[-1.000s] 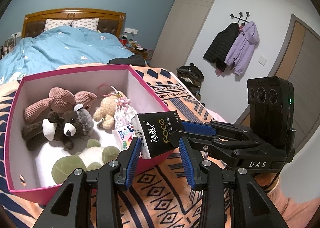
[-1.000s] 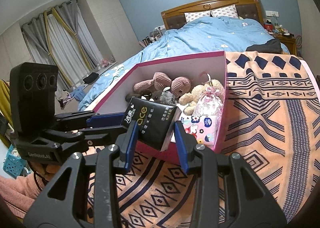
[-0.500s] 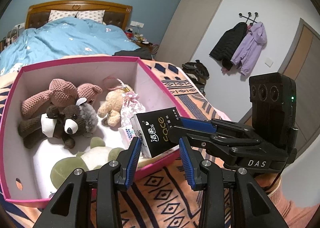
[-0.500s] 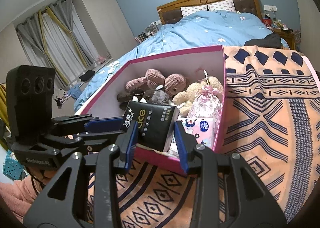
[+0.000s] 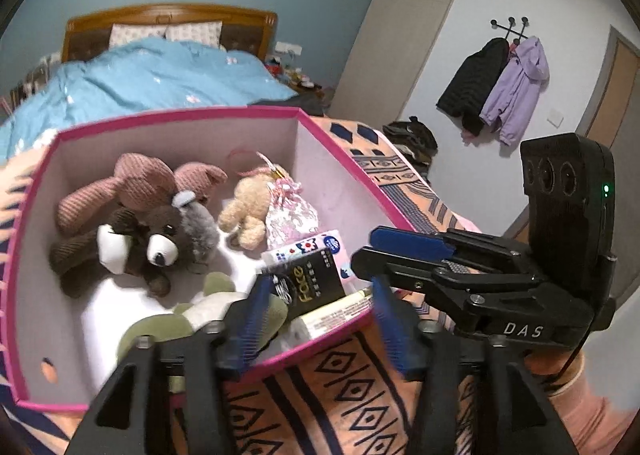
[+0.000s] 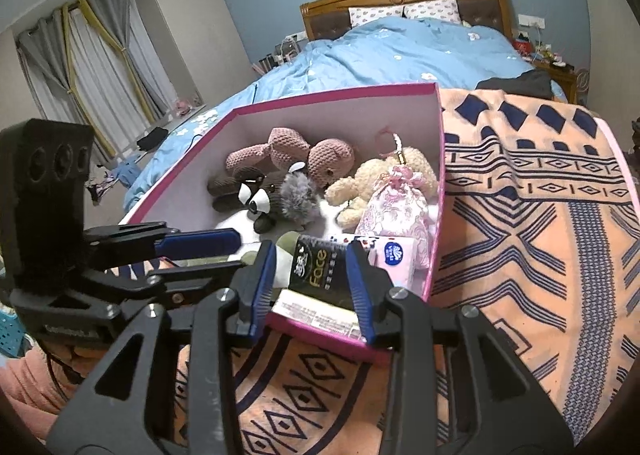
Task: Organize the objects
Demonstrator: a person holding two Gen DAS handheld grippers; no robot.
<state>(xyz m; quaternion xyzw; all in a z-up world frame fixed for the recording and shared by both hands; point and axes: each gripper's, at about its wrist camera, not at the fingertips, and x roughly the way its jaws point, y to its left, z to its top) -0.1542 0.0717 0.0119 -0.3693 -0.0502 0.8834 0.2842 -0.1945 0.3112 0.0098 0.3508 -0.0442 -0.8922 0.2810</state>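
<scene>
1. Left tongs (image 5: 316,319) have just been opening, clear of the tissue pack (image 5: 310,285).
2. Right tongs (image 6: 312,279), also just opening, flank the pack (image 6: 320,269) resting on the box's (image 6: 436,191) near rim.
3. Unsupported, it may tip outward.

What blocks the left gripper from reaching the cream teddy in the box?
Likely nothing, so yes. The left gripper's jaws have just been opening, the black tissue pack loose between them; beyond it the cream teddy lies uncovered in the open box, pink pouch beside.
</scene>
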